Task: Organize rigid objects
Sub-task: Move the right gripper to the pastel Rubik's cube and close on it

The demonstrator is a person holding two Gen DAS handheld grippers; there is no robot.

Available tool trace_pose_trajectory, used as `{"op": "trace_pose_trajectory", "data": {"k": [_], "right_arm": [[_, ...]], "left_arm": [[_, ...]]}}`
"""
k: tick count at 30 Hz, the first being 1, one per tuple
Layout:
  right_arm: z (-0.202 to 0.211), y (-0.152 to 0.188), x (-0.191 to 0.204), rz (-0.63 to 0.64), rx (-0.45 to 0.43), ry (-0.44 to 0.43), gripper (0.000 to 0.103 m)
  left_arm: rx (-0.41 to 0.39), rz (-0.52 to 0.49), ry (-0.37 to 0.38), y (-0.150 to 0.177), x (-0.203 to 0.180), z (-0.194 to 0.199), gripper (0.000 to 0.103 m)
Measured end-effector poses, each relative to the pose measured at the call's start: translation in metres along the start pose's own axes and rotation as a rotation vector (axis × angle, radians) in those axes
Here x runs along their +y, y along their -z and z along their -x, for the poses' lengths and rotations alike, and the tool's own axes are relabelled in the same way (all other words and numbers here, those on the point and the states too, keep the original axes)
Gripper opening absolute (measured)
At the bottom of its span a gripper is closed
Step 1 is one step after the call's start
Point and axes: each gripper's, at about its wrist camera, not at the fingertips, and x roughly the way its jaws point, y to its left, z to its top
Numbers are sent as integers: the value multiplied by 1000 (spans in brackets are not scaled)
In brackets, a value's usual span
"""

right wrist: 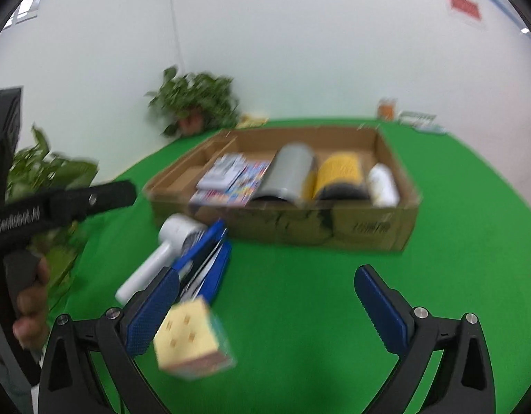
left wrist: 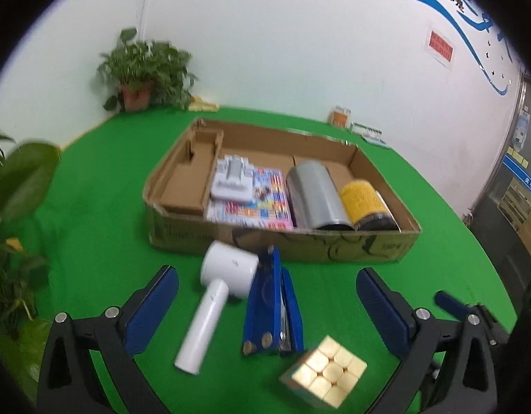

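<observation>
I could read little. On the wall (left wrist: 300,51), black Chinese characters "我们都是" stood beside the blue stripe. The left hand-held gripper (right wrist: 41,214) carried white lettering, too blurred to spell out. Print on the box (left wrist: 386,246), red sign (left wrist: 439,48) and magazine (left wrist: 265,200) was illegible.

Left tool (left wrist: 267,305) open, fingers wide apart, above green desk (left wrist: 103,227). Between the fingers on the desk: white handheld device (left wrist: 217,293), blue stapler (left wrist: 274,310) just beside it on the right, gold cube (left wrist: 324,372) nearest the camera. Cardboard box (left wrist: 282,241) beyond holds a colourful booklet (left wrist: 255,203), white gadget (left wrist: 232,181) on top of it, grey cylinder (left wrist: 315,195), yellow can (left wrist: 365,200). Potted plant (left wrist: 144,72) at far corner.
</observation>
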Motion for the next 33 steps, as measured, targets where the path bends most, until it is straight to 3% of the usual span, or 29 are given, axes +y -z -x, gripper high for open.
{"op": "trace_pose_trajectory", "data": {"k": [5,12,15,17,18,24,29,33], "right_arm": [[-27,42,10,-12,165,-141,102],[-49,61,26,9,201,-171,101],[-62,60,31,34,228,-151,81],[-66,61,30,30,255,-185,64],[-65,62,30,28,258,-189,63],[-47,71,14,-24,223,-117,62],[-31,82,15,-75,217,-81,64],[-23,90,20,-84,197,-89,63]], "left_arm": [[143,85,51,20,11,-25,102],[165,105,60,42,18,-20,102],[211,127,103,52,22,-22,102],[237,137,126,58,22,-24,102],[261,145,153,63,21,-25,102],[402,215,368,86,7,-37,101],[527,257,448,104,-8,-58,101],[523,267,456,107,-13,-61,97]]}}
